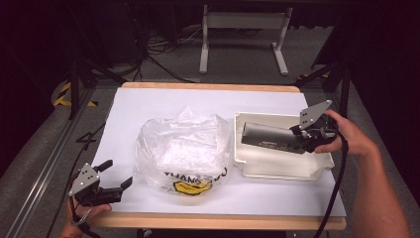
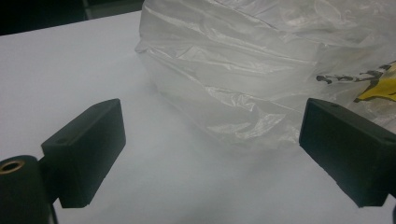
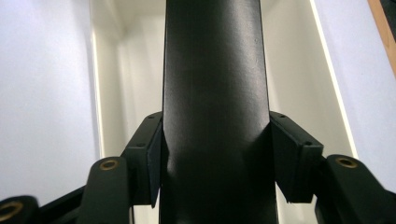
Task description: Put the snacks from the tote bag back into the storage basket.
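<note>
A crumpled clear plastic bag (image 1: 182,150) with black lettering and a yellow smiley lies mid-table. My left gripper (image 1: 117,175) stands open near the table's front left corner, just left of the bag; in the left gripper view the bag (image 2: 261,70) lies beyond the open jaws. A white tray (image 1: 283,166) sits to the right of the bag. My right gripper (image 1: 298,137) is shut on one end of a dark grey cylinder (image 1: 267,136), held lying over the tray. In the right gripper view the cylinder (image 3: 215,93) runs up between the pads (image 3: 152,154), above the tray (image 3: 299,70).
A white sheet (image 1: 148,106) covers the wooden table (image 1: 218,221). Beyond the table's far edge stand a white desk frame (image 1: 242,29) and loose cables on the floor. A metal rail (image 1: 44,168) runs along the left side.
</note>
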`<act>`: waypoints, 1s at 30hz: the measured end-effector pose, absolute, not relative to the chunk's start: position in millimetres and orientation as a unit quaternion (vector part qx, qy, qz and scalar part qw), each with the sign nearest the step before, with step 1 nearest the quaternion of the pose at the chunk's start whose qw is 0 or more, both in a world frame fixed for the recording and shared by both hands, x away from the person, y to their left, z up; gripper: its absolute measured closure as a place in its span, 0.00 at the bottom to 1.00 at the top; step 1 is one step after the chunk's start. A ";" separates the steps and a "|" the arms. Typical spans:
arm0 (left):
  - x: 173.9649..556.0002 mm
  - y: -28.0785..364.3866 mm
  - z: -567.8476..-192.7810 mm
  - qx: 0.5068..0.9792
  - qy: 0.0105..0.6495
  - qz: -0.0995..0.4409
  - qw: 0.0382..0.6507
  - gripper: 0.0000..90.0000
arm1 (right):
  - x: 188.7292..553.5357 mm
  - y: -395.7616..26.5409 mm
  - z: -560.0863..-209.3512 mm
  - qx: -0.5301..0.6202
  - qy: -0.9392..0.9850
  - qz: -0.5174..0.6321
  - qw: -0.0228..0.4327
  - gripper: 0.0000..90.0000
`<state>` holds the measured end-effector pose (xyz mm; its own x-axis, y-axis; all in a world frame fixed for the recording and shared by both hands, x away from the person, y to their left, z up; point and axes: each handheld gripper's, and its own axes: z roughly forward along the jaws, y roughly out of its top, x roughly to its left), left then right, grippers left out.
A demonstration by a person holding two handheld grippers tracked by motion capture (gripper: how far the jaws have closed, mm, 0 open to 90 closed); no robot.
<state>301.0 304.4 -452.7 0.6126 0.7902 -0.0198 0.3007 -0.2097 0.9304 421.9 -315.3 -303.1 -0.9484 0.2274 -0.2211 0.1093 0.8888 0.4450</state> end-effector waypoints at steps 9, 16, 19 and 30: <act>300.0 304.4 -452.3 0.739 0.371 0.241 0.508 0.09 | 431.1 -316.8 -314.8 0.083 0.967 0.208 0.120 0.48; 299.3 303.0 -451.5 0.740 0.371 0.242 0.507 0.09 | 440.3 -317.4 -329.8 0.084 0.971 0.199 0.107 0.48; 299.2 302.2 -451.3 0.743 0.369 0.240 0.504 0.09 | 444.2 -317.5 -340.1 0.085 0.973 0.192 0.099 0.48; 298.9 301.5 -450.9 0.743 0.366 0.239 0.507 0.09 | 450.6 -314.4 -360.4 0.082 0.976 0.186 0.077 0.48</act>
